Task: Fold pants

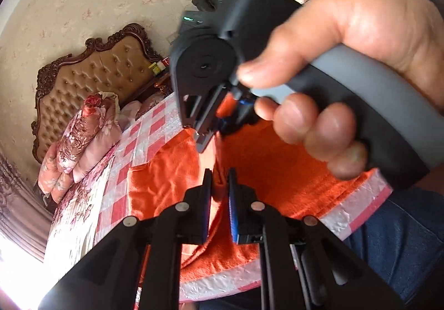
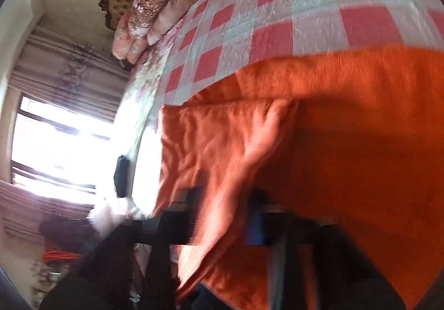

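Note:
The orange pants (image 1: 163,179) lie on the checked bed cover, partly folded over themselves. My left gripper (image 1: 220,185) is shut on a fold of the orange fabric near the bed's front edge. The right gripper (image 1: 211,127), held in a hand, sits just beyond it over the pants, its fingers also on orange fabric. In the right wrist view the pants (image 2: 347,143) fill the frame, and my right gripper (image 2: 224,215), blurred, is shut on a hanging flap of them.
The red-and-white checked bed cover (image 1: 144,138) spreads behind the pants, also in the right wrist view (image 2: 277,18). Folded floral quilts (image 1: 80,138) and a tufted headboard (image 1: 91,79) stand at the far end. A bright window (image 2: 55,143) is at left.

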Tool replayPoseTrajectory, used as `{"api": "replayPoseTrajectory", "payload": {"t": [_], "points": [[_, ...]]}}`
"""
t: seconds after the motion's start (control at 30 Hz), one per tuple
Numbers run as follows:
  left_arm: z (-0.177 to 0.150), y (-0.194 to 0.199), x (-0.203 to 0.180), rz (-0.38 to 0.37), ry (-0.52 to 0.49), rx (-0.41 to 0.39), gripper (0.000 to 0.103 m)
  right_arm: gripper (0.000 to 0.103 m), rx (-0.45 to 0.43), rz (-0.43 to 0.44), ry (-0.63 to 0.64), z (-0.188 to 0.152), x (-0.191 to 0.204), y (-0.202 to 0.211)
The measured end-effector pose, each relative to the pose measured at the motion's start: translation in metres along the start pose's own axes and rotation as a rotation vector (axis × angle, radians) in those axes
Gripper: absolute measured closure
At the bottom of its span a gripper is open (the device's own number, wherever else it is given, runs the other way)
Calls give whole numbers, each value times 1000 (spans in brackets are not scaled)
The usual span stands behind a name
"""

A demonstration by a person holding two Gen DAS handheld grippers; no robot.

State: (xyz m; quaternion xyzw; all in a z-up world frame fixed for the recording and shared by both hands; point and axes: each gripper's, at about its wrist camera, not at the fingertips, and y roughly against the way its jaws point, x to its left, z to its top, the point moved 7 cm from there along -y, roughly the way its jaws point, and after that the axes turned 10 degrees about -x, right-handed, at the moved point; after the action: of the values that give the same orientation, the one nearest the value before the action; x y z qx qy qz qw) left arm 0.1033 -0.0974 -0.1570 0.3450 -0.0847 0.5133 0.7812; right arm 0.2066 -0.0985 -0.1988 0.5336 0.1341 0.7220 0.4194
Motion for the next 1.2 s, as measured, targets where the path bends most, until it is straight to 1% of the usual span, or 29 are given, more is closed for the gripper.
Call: {"api": "replayPoseTrajectory", "payload": {"t": [0.03, 0.07, 0.13, 0.2, 0.23, 0.33, 0.4, 0.47, 0.5, 0.53, 0.57, 0.63, 0.7, 0.83, 0.9, 1.03, 1.2], "points": [[-3, -3, 0, 14, -2, 2, 86, 97, -22, -18, 32, 1, 4, 3], [-7, -6, -2, 19, -9, 10, 71, 97, -36, -42, 58, 0, 7, 5], [-18, -12, -9, 24, -45, 14, 46, 97, -43, -37, 51, 0, 8, 9], [-28, -17, -19, 24, -97, 21, 46, 97, -51, -47, 52, 2, 7, 13], [-32, -17, -25, 26, -106, 23, 45, 97, -54, -52, 56, 2, 7, 15], [-30, -23, -23, 43, -74, 25, 46, 97, -55, -55, 66, 1, 8, 21], [-29, -26, -21, 23, -48, 29, 45, 97, -50, -41, 75, 1, 11, 23], [-29, -26, -20, -1, -28, 13, 43, 97, -52, -28, 100, 0, 17, 27], [-30, -28, -20, 5, -27, 9, 43, 97, -53, -29, 114, 0, 19, 28], [-32, -33, -17, 24, -29, 19, 57, 97, -57, -33, 121, 0, 19, 30], [-33, -35, -16, 24, -37, 18, 82, 97, -65, -32, 116, 2, 18, 31], [-33, -37, -14, 37, -54, 23, 94, 97, -69, -49, 125, 3, 17, 31], [-31, -33, -6, 38, -16, 16, 96, 97, -77, -59, 149, 2, 19, 34], [-28, -24, 3, 45, -14, -3, 98, 97, -108, -121, 200, 4, 20, 37], [-25, -17, 2, 42, -15, -10, 98, 97, -117, -149, 215, 5, 17, 36], [-18, -7, -5, 32, -18, -15, 98, 97, -122, -164, 229, 4, 15, 36], [-10, -4, -11, 13, -16, -24, 98, 97, -148, -185, 249, 7, 13, 44]]}}
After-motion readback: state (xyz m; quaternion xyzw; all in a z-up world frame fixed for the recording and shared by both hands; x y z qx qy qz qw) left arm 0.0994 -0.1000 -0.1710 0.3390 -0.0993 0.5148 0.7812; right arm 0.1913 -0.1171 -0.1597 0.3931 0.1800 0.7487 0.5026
